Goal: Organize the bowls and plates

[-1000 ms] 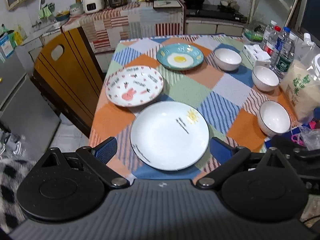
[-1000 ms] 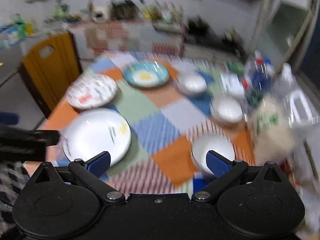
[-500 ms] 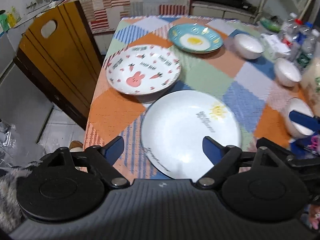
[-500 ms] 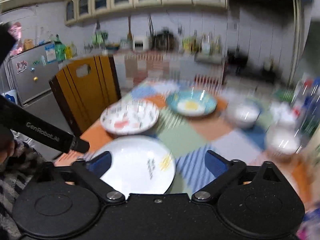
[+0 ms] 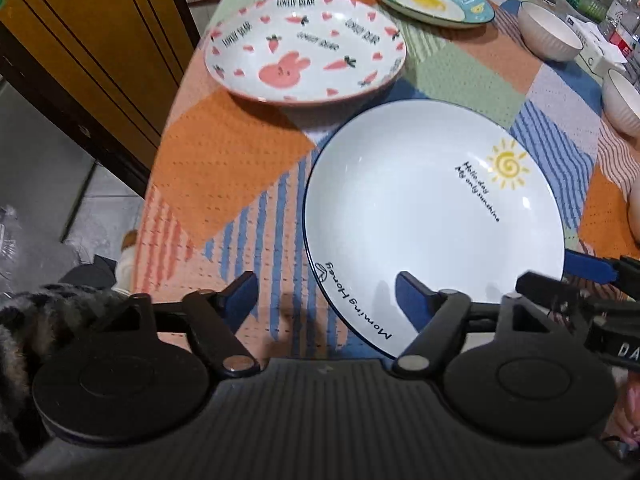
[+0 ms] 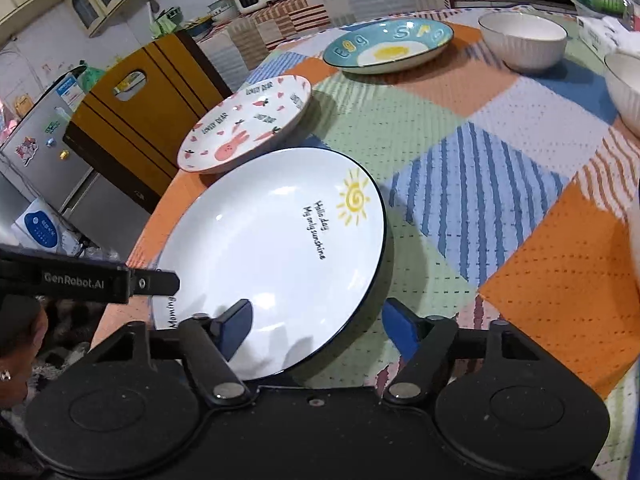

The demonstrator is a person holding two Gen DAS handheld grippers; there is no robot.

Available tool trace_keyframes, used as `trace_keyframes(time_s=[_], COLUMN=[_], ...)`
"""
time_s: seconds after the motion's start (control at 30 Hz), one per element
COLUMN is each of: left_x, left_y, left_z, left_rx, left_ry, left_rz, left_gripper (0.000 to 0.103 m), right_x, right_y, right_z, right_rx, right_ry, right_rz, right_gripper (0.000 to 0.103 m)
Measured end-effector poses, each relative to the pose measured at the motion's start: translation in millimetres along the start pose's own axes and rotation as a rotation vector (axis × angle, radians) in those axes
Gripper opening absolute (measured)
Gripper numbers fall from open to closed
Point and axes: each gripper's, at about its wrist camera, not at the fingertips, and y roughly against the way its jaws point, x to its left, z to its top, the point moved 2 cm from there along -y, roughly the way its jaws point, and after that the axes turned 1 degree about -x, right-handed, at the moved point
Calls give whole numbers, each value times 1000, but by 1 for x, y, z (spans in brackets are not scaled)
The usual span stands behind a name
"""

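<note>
Stacking not begun: plates [image 5: 434, 216] and bowls [image 6: 522, 40] apart on worktop [image 6: 472, 200]; left tongs [image 5: 326, 296] and right tongs [image 6: 316, 322], just narrowing, straddling sun plate's rim, gripping nothing.

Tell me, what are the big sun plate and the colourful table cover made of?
The sun plate looks like glazed ceramic: smooth, glossy white, with light glinting off it and a thin dark rim. The table cover seems to be a soft, matt material with a dotted texture, perhaps fabric or foam; which one the pictures cannot settle.

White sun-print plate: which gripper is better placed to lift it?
Left, narrowly. The left gripper and right gripper both straddle the rim of the white sun-print plate, jaws just closing, ungripped; the left has it nearer mid-gap.
</note>
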Motion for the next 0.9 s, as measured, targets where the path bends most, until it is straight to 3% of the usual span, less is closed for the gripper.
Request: trace_keyframes(time_s=[0.13,0.17,0.23,0.37,0.4,0.47,0.57,0.9], left_x=[3,3,3,2,2,2,4,-16], left_y=[-7,-9,-12,-18,-19,-19,-19,-5], left_z=[-2,-2,-3,-3,-3,-3,-4,-6], left_rx=[-6,-5,4,25,27,26,24,3], left_ry=[8,8,6,8,14,25,46,-49], left_rz=[-35,-41,-56,-114,-116,-123,-129,-137], left_gripper=[66,64,54,31,31,32,30,30], right_x=[2,2,2,-5,-8,-13,-18,-23], right_y=[-7,-10,-11,-9,-9,-7,-7,12], right_z=[-3,-2,-3,-4,-5,-5,-2,9], right_rx=[-11,-3,-8,-38,-49,-70,-64,-92], right_ry=[27,30,29,10,6,10,10,96], right_rz=[3,7,15,7,1,-24,-7,-8], right_gripper=[74,68,58,47,44,26,24,23])
